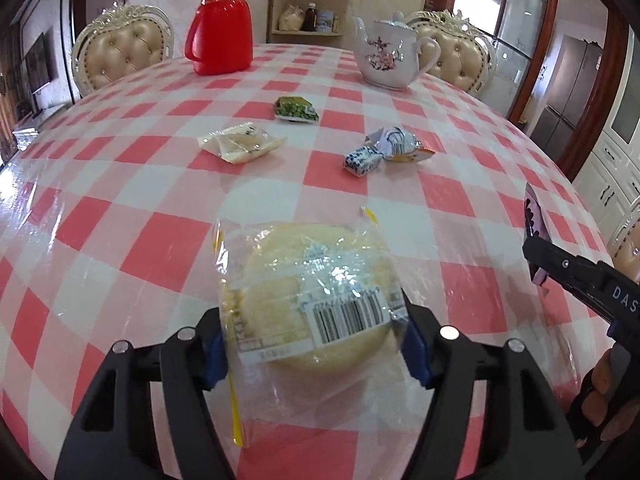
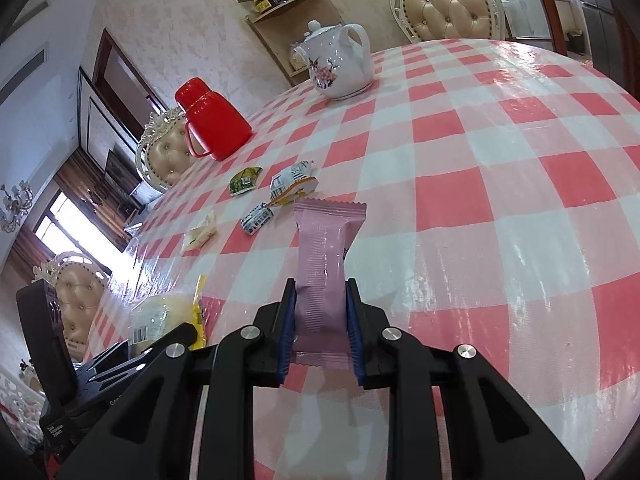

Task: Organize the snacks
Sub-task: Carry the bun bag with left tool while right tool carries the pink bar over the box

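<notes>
Centrally in the lower half of the left wrist view, the left hand-held gripper (image 1: 310, 350) pinches a clear-wrapped round yellow cake (image 1: 316, 300), its blue pads (image 1: 214, 354) pressing the wrapper on both sides. At the right edge of that view the right hand-held gripper (image 1: 534, 252) shows, nipping a pink snack bar (image 1: 534, 216) upright. The right wrist view shows the bar (image 2: 324, 264) clamped between nearly closed blue pads (image 2: 289, 324), its crimped top pointing toward the middle of the frame.

Beyond the cake, across the checked surface (image 1: 120, 208), lie four loose snacks: a pale packet (image 1: 240, 143) left of centre, a green packet (image 1: 295, 109) above it, a blue-and-white candy (image 1: 360, 160) touching a crumpled white-and-orange wrapper (image 1: 400, 142) at right of centre. A red flask (image 1: 222, 26) stands at the upper left, a flowered white teapot (image 1: 390, 54) at the upper right, well apart from the snacks.

Between the cake and the loose snacks the cloth is bare. In the right wrist view the whole right half of the surface (image 2: 500, 200) lies open to its far edge, where a padded chair (image 2: 450, 6) stands.
</notes>
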{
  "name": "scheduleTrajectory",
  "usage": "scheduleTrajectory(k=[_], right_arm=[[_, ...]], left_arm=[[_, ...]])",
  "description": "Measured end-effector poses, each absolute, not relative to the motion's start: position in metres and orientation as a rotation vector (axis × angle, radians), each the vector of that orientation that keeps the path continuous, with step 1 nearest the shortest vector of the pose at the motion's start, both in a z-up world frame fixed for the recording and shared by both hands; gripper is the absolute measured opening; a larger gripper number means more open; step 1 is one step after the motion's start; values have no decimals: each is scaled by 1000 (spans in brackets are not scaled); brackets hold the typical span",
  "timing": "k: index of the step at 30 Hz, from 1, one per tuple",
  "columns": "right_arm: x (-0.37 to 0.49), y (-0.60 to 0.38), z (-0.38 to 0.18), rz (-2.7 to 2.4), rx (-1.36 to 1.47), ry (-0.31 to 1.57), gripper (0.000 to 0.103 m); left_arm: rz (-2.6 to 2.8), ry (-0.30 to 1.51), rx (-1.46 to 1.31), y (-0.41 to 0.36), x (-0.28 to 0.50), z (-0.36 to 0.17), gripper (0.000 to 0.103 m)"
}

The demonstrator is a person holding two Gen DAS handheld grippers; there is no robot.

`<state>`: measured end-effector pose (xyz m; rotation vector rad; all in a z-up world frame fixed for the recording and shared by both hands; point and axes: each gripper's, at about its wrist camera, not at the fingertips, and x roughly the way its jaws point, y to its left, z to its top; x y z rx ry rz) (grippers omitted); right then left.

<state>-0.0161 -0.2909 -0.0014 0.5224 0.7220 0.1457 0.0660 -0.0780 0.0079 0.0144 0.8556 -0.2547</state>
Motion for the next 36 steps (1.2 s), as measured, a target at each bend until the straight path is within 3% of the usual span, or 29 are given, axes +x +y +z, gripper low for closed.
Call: scheduleTrajectory(k=[21, 27, 36], right_arm=[[-29, -301, -2, 202, 653, 707, 23], [-64, -217, -2, 293, 551, 850, 23], [-147, -85, 44, 485, 283, 769, 23]], left_arm=[[-239, 749, -131, -19, -50, 38, 68], [-172, 751, -175, 33, -90, 46, 68], [-54, 717, -166, 119, -163, 63, 68]])
